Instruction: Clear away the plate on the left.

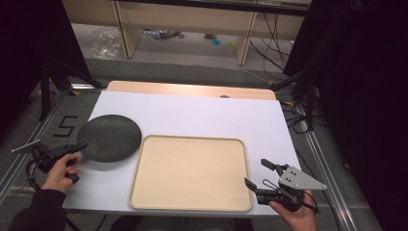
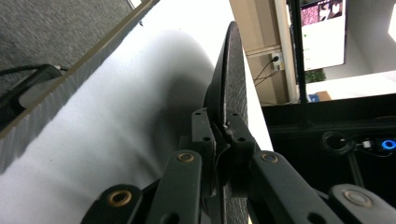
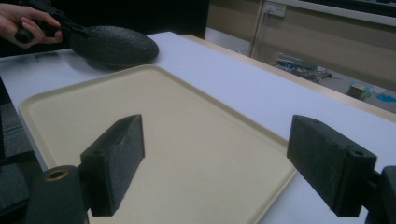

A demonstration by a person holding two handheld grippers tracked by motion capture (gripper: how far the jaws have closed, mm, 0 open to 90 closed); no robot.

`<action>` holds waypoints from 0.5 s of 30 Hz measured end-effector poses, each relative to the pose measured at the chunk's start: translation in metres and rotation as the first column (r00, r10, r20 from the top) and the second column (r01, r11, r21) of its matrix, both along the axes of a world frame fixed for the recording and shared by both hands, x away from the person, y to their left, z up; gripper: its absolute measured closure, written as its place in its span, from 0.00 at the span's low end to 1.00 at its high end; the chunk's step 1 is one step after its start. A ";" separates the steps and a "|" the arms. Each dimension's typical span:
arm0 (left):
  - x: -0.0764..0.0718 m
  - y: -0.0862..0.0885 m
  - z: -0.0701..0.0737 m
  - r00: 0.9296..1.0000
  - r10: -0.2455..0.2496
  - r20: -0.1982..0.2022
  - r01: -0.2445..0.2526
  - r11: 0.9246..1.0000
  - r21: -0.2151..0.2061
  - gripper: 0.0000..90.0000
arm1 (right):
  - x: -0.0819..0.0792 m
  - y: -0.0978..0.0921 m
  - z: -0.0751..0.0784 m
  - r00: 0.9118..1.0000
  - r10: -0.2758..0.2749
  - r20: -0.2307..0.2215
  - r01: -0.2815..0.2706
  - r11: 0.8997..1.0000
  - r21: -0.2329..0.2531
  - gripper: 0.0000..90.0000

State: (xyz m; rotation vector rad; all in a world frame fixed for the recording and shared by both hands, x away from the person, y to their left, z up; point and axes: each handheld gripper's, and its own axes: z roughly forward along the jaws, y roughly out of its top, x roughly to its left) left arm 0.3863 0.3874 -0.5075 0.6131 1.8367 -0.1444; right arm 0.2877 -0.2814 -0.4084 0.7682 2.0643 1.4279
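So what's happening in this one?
A person works two hand-held grippers at a white-covered table. The left gripper is clamped on the rim of a dark plate, which looks tipped up off the table to the left of the tray. The right gripper hovers open at the right edge of an empty beige tray, holding nothing.

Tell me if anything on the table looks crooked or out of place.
Only the dark plate stands out: the left gripper is clamped on its rim, and it sits tilted beside the beige tray. Nothing looks spilled or damaged.
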 end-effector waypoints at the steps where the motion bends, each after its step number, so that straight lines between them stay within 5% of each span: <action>1: -0.001 0.001 0.001 1.000 -0.005 -0.007 0.005 1.000 0.004 0.95 | 0.000 0.000 0.001 1.000 -0.006 -0.001 0.006 1.000 -0.005 0.22; 8: -0.002 0.003 0.004 0.999 0.035 0.026 -0.034 0.999 -0.035 0.95 | 0.000 0.000 0.001 1.000 -0.007 -0.004 0.007 1.000 -0.002 0.22; 15: 0.000 -0.005 0.012 0.998 -0.013 0.064 0.018 0.997 -0.072 0.95 | 0.000 0.000 0.000 1.000 -0.012 -0.009 0.012 1.000 -0.012 0.23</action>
